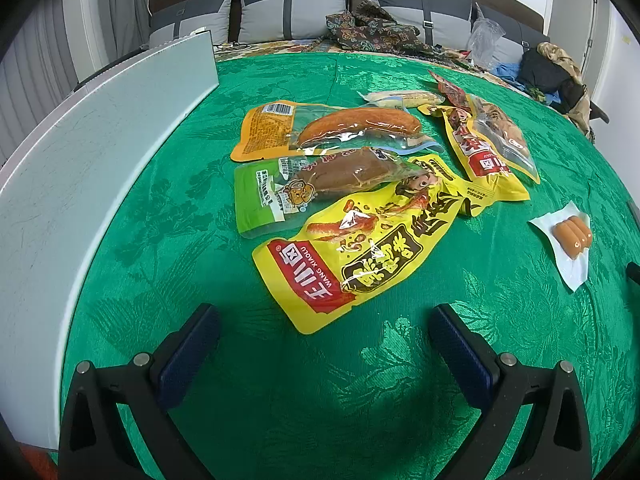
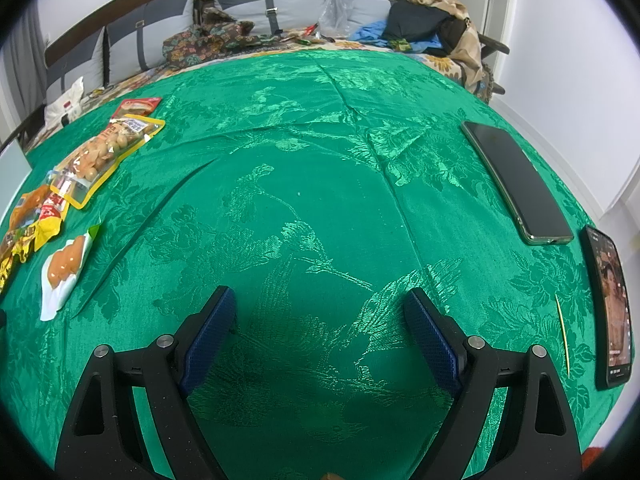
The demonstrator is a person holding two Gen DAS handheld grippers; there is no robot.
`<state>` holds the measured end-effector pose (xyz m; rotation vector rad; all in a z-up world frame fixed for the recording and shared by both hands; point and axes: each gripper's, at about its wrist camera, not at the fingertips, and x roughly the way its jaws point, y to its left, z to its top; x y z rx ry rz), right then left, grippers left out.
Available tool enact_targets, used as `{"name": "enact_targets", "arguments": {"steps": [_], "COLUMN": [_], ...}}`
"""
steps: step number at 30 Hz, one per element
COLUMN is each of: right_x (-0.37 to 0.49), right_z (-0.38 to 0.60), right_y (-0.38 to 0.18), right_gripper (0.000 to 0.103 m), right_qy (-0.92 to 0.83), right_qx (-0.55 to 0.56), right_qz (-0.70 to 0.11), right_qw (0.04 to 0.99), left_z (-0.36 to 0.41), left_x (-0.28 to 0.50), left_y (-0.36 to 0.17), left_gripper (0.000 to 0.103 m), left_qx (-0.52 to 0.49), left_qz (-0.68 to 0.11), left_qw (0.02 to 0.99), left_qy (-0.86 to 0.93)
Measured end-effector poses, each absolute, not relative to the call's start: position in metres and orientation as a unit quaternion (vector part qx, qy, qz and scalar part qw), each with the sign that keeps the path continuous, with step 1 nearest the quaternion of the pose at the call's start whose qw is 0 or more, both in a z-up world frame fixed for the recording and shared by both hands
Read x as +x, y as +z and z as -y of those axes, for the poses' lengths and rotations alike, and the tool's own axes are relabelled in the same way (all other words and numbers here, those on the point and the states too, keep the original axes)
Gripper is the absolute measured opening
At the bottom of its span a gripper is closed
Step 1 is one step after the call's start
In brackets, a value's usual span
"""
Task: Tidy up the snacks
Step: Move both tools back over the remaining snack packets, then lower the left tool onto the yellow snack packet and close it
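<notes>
Snack packs lie in a loose pile on the green tablecloth. Nearest my left gripper is a big yellow pack, just beyond its open, empty fingers. Behind it lie a green pack, an orange sausage pack, another yellow pack, a clear nut pack and a pale corn pack. A small clear sausage pack lies apart at the right. My right gripper hovers open over bare cloth; the small sausage pack and nut pack lie to its left.
A white board stands along the table's left side. Two phones and a thin stick lie at the right edge. Behind the table a sofa holds cushions, patterned cloth and bags.
</notes>
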<state>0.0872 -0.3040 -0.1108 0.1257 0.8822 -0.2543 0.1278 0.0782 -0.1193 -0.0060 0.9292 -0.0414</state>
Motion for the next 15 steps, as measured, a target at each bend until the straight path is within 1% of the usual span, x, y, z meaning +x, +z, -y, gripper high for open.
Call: {"name": "enact_targets", "arguments": {"steps": [6,9,15], "right_x": [0.087,0.087,0.087], "right_z": [0.304,0.304,0.304], "right_y": [-0.111,-0.111,-0.111], "right_gripper": [0.089,0.089,0.089], "right_qy": [-0.123,-0.122,-0.123], "right_qx": [0.061,0.061,0.061], "right_qz": [-0.426,-0.425,-0.426], "right_qw": [0.895,0.895,0.894], "left_z": [-0.078,-0.08,-0.09], "left_x": [0.128,0.133,0.152], "left_y": [-0.119,-0.114,-0.077], "left_gripper": [0.103,0.103,0.102], "left_qx": [0.0,0.009,-0.007], "left_qz": [-0.452,-0.484,-0.476], "left_qw": [0.892,0.874,0.871], "left_qy": [-0.024,-0.052,-0.121]}}
